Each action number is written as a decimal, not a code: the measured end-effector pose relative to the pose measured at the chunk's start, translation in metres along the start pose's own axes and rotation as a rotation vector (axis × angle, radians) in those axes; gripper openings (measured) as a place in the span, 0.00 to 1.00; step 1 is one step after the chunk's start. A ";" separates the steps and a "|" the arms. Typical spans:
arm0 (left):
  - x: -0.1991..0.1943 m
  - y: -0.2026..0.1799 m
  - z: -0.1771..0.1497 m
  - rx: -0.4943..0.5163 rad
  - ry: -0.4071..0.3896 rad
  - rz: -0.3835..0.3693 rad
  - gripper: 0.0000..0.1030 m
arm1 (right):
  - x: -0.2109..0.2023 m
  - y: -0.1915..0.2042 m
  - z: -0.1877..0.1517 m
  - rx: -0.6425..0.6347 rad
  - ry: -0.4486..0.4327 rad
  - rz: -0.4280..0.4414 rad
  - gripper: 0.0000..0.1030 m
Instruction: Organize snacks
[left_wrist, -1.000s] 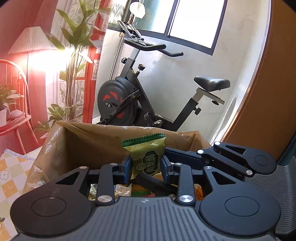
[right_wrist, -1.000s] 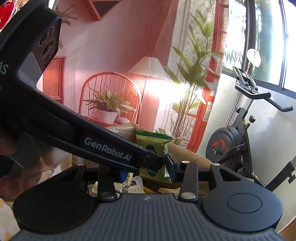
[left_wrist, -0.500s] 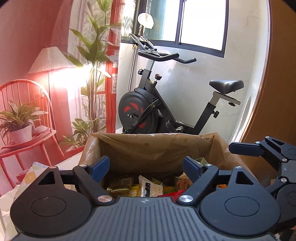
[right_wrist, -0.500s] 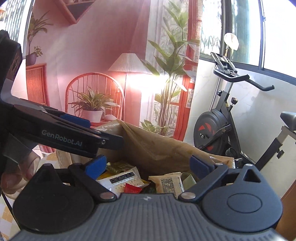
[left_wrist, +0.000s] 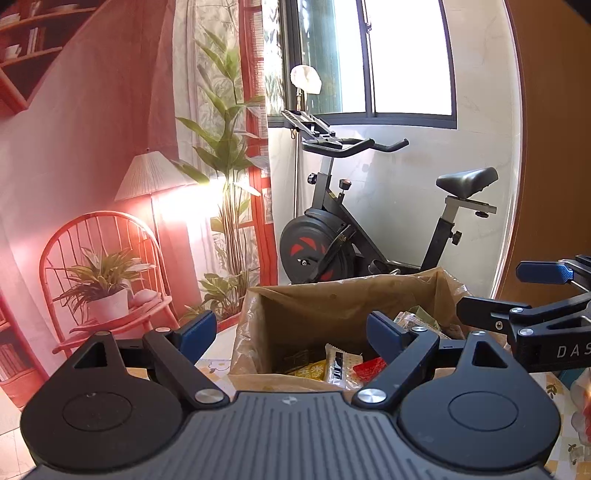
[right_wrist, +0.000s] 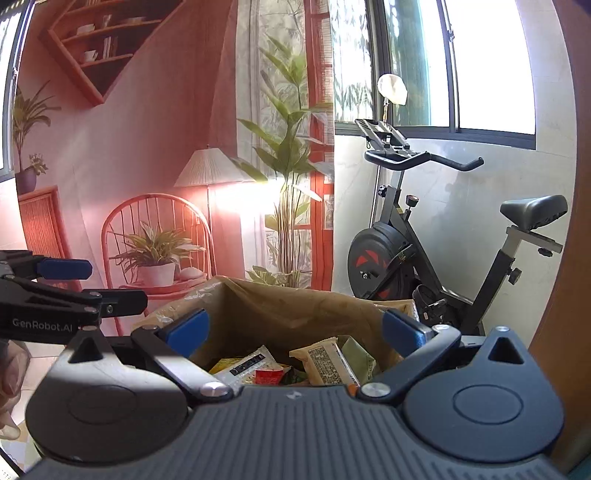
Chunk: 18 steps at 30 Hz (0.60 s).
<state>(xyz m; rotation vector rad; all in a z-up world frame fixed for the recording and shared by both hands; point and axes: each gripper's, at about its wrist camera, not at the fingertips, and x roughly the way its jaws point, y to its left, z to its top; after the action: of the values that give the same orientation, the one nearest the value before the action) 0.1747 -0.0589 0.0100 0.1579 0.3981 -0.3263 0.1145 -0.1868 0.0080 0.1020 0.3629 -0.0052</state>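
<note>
Both handheld units look like the same build, matte black plastic w/ a ribbed dark grey housing along the bottom of each wrist view. Left gripper (left_wrist: 291, 334): two big round black discs w/ a shallow circular recess, angled black link arms, shiny silver pivot screws, triangular cutouts near the finger bases, blue rubbery pads (left_wrist: 197, 334) on the fingertips. Right gripper (right_wrist: 293, 330) is identical, same blue pads (right_wrist: 186, 330), and a tiny logo sits mid housing. Side on from the other cam, the left one reads "GenRobot.AI" in white, the right one shows "DAS" in pale letters, plus small silver screws along the arms.
</note>
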 end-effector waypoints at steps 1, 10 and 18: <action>-0.007 0.001 0.000 -0.013 -0.007 -0.004 0.87 | -0.005 0.002 0.000 0.006 -0.003 -0.004 0.99; -0.050 0.010 -0.001 -0.099 -0.042 0.041 0.88 | -0.043 0.022 0.002 0.035 -0.037 -0.005 0.99; -0.067 0.019 0.000 -0.156 -0.067 0.096 0.88 | -0.055 0.018 0.000 0.064 -0.036 -0.019 0.99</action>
<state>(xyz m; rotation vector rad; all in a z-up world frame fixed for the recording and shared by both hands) 0.1228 -0.0220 0.0388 0.0133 0.3474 -0.2047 0.0636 -0.1696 0.0294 0.1618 0.3279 -0.0372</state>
